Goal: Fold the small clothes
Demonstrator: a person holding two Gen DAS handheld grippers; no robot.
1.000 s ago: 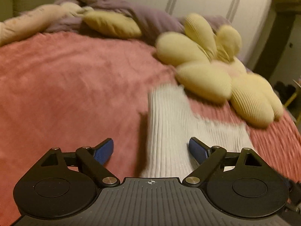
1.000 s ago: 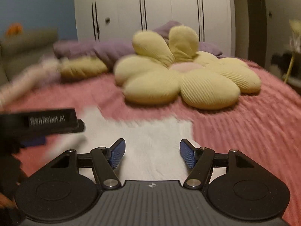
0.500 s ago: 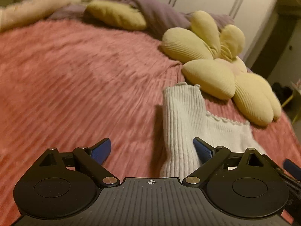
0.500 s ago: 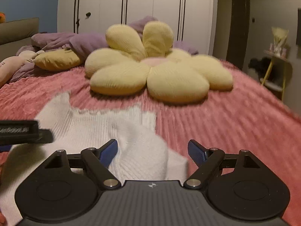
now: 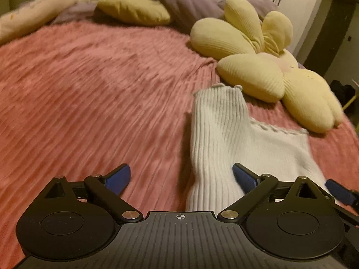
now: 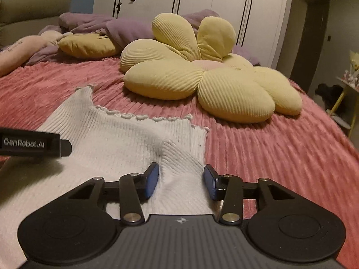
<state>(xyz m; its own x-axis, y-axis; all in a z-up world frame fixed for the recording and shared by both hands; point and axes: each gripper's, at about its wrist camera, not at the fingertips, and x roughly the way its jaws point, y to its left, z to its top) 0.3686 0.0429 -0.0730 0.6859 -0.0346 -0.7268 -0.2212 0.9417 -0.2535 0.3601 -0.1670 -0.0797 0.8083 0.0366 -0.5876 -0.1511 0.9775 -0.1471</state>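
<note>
While both views cover the pink bed and the yellow flower cushion lying on it, only the right wrist view shows the white wardrobe doors in full, the side stand at the right edge and the whole scalloped hem of the white ribbed garment. Only the left wrist view shows the long bare stretch of bed to the left of the garment.

White ribbed garment: lies flat on the bed, just in front of the flower cushion. One ribbed sleeve points away from the cameras toward the cushion; its long axis runs near to far.

Left tongs: opening, almost at full spread. The sleeve's near end lies between the blue pads, toward the right pad; neither pad presses on it. Its arm also shows at the left edge of the right wrist view.

Right tongs: closing, part open. A raised fold of the garment stands between the pads; whether they already pinch it cannot be told.
</note>
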